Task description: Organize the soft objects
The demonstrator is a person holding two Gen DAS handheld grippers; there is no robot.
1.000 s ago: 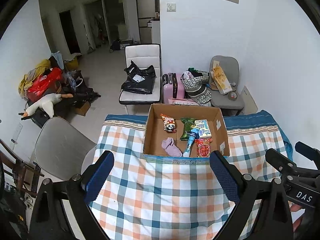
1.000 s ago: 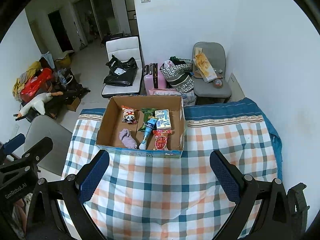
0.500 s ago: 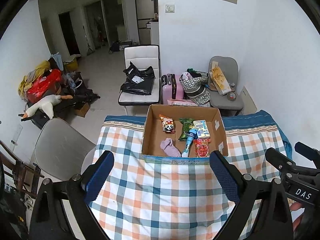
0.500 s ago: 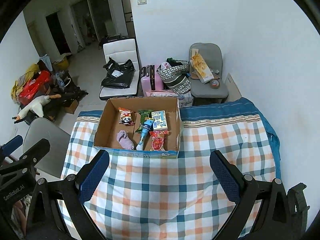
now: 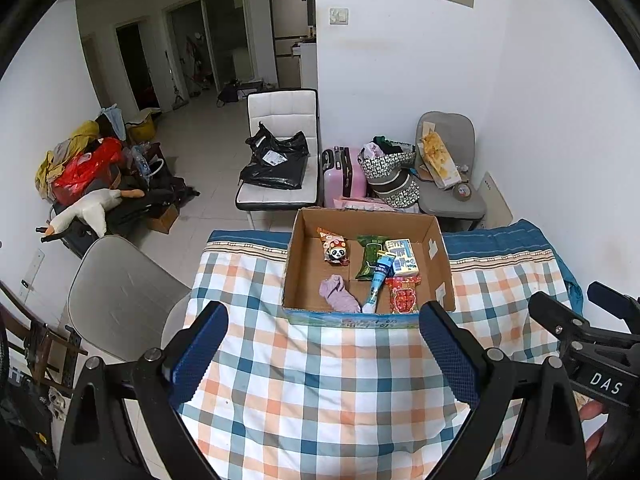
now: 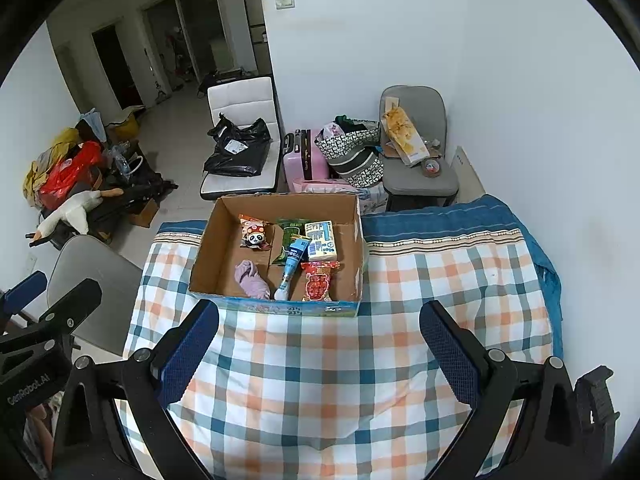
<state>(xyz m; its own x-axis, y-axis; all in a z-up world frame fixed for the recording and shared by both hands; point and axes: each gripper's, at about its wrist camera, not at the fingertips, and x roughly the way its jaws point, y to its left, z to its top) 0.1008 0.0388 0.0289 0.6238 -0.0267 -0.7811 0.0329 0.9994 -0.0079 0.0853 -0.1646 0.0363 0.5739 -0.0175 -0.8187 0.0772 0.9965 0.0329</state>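
Note:
An open cardboard box (image 5: 440, 268) (image 6: 208, 252) stands on the far part of the checked tablecloth (image 5: 320, 392) (image 6: 340, 380). It holds a purple sock (image 5: 339, 293) (image 6: 252, 278), a panda packet (image 5: 337, 250) (image 6: 254, 234), a green packet (image 5: 367, 258) (image 6: 289, 232), a blue tube (image 5: 378, 278) (image 6: 291, 268), a white-blue carton (image 5: 404, 256) (image 6: 321, 240) and a red packet (image 5: 404, 296) (image 6: 318, 282). My left gripper (image 5: 324, 352) is open and empty, above the cloth short of the box. My right gripper (image 6: 320, 350) is open and empty, likewise short of the box.
A grey chair (image 5: 116, 296) stands at the table's left edge. Behind the table are a white chair with a black bag (image 5: 280, 160), a pink suitcase (image 5: 344, 178), a patterned bag (image 5: 390, 180) and a grey chair (image 5: 448, 184). A wall runs along the right.
Both grippers have drawn back and risen a little; the box looks smaller and farther off. Both stay open and empty. Nothing in the box has moved.

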